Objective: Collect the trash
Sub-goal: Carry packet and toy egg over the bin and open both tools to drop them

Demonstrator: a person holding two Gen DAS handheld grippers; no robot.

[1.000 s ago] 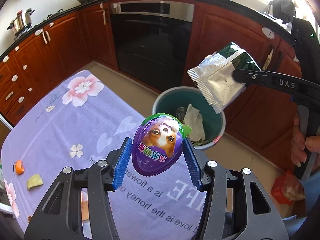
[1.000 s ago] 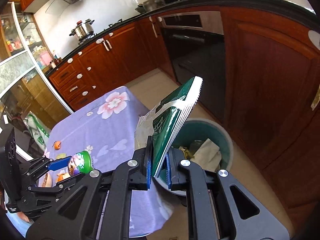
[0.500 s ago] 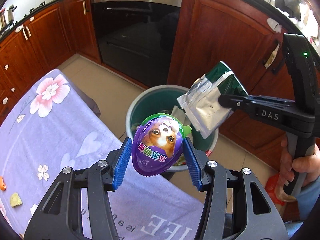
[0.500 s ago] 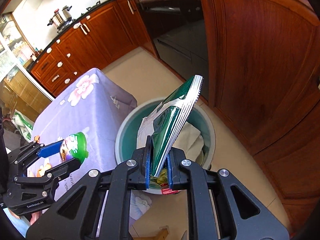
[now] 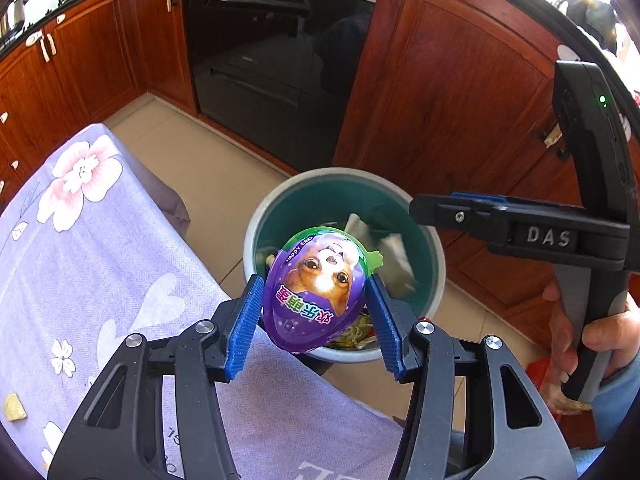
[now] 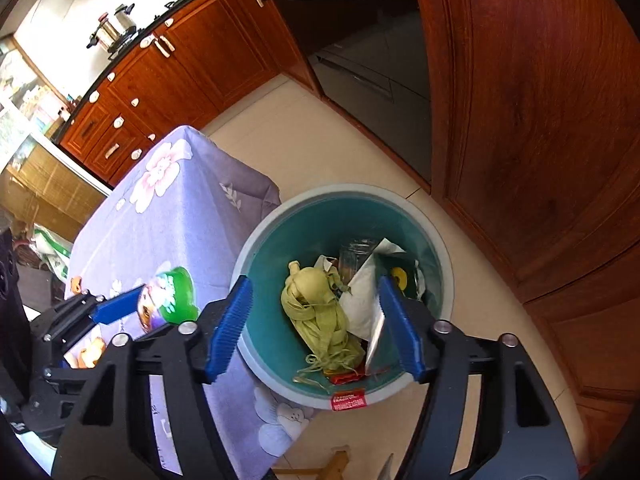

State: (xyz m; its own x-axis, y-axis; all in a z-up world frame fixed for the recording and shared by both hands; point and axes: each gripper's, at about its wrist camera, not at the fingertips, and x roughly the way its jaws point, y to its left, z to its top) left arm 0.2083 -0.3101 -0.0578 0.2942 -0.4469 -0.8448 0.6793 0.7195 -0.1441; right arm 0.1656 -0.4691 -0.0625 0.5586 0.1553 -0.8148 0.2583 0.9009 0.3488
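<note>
Two grippers hang over the teal bin [image 6: 440,248] beside the table's corner. Risk: the purple toy egg [image 5: 316,292], poised near the bin's rim, may bounce out if dropped early. Left gripper [image 5: 316,312] clamps it; right gripper [image 6: 316,328] is opening, nothing pressed between its pads.

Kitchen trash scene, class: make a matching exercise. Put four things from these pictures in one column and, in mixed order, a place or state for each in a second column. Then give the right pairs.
Things
1. purple egg-shaped package
2. right gripper
3. green bin
4. yellow scrap

Places or states
A. stands on the floor beside the table
B. lies on the purple floral tablecloth
C. clamped between the blue pads of the left gripper
D. jaws opening above the bin, not gripping anything

Pairs: 1-C, 2-D, 3-A, 4-B
</note>
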